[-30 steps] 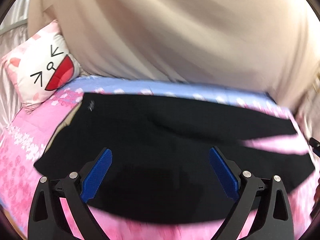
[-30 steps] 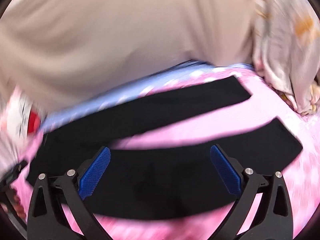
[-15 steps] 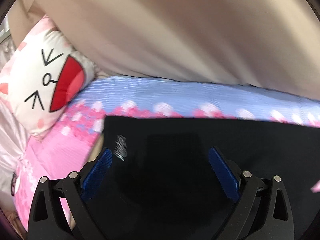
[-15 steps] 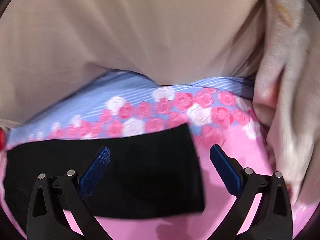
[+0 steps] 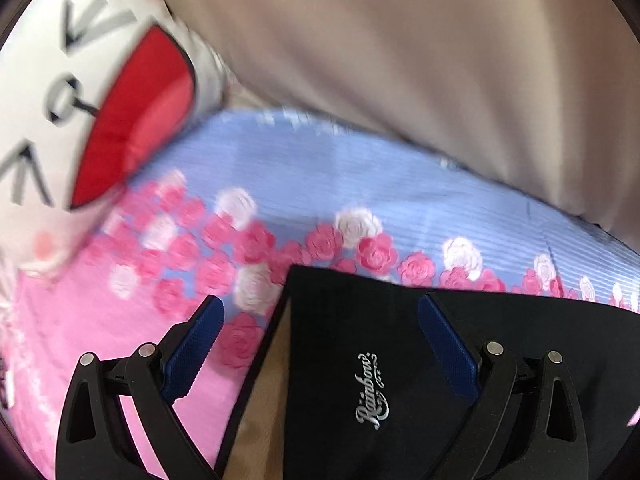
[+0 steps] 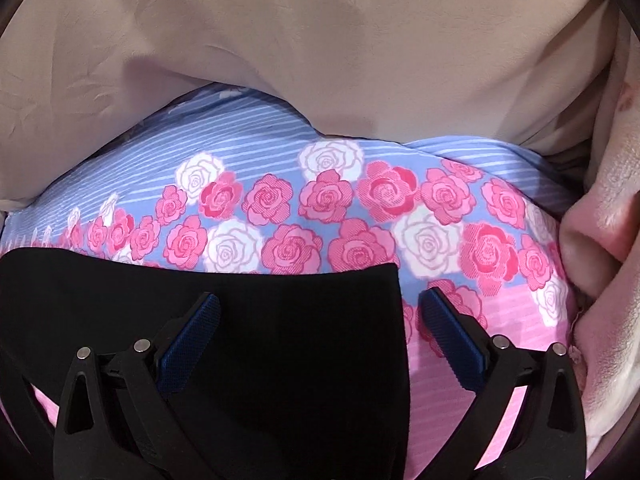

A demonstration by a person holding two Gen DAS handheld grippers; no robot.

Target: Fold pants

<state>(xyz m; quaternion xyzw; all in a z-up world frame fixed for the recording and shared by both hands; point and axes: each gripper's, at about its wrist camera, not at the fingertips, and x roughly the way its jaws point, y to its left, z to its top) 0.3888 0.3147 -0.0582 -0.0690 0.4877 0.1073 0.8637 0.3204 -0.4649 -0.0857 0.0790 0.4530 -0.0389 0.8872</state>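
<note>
Black pants [image 5: 400, 360] are laid flat on the rose-print bedsheet [image 6: 320, 208]; no fold is seen. Left gripper [image 5: 320, 344] and right gripper [image 6: 320, 340] are spread wide, holding nothing, straddling waistband corner and leg hem.

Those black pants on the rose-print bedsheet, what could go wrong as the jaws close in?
The left gripper straddles the black pants' waistband corner, jaws open; it might pinch only one layer. The right gripper straddles the leg hem; it might catch the rose-print bedsheet too.
</note>
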